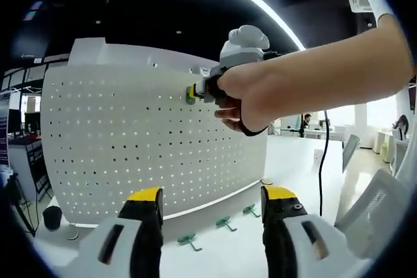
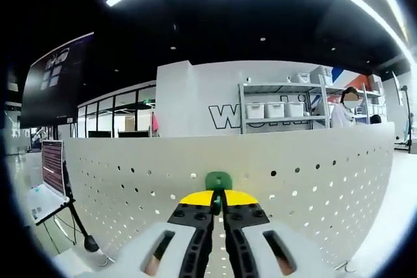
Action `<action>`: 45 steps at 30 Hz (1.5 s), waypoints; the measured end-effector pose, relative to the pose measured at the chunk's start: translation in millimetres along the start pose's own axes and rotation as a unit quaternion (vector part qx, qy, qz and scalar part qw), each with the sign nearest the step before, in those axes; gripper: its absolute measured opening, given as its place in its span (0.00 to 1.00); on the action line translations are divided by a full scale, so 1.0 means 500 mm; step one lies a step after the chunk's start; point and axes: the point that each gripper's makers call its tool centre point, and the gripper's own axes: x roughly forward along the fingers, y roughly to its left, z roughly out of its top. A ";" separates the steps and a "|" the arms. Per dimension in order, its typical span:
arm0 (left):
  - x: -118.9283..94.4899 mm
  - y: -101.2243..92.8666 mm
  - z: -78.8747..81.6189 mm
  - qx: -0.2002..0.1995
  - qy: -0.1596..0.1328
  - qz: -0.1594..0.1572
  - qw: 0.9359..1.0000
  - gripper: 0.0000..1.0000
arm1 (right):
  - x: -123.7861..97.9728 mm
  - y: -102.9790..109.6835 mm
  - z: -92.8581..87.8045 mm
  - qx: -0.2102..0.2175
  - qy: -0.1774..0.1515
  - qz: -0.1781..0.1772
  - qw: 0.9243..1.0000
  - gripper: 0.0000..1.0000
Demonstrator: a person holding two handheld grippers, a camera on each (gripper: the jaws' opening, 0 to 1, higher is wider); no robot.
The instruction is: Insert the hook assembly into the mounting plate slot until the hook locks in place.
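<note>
A white perforated mounting plate [image 1: 117,141] stands upright on the white table. In the left gripper view a person's hand holds my right gripper [image 1: 198,90] against the plate's upper part, with a green hook [image 1: 190,94] at its tip touching the holes. In the right gripper view the right gripper [image 2: 218,198] is shut on that green hook [image 2: 218,180], pressed to the plate [image 2: 306,174] near its top edge. My left gripper [image 1: 214,194] hangs open in front of the plate's lower edge, holding nothing.
Three spare green hooks [image 1: 226,224] lie on the table at the plate's foot. A black cable [image 1: 320,161] hangs at the right, next to a chair [image 1: 381,206]. Behind the plate are a shelf with bins [image 2: 280,110], a laptop [image 2: 47,180] at the left, and a person [image 2: 340,114].
</note>
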 end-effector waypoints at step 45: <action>0.002 -0.001 -0.012 -0.004 0.010 0.009 1.000 0.64 | -0.043 0.021 -0.038 0.030 0.014 0.122 0.992 0.43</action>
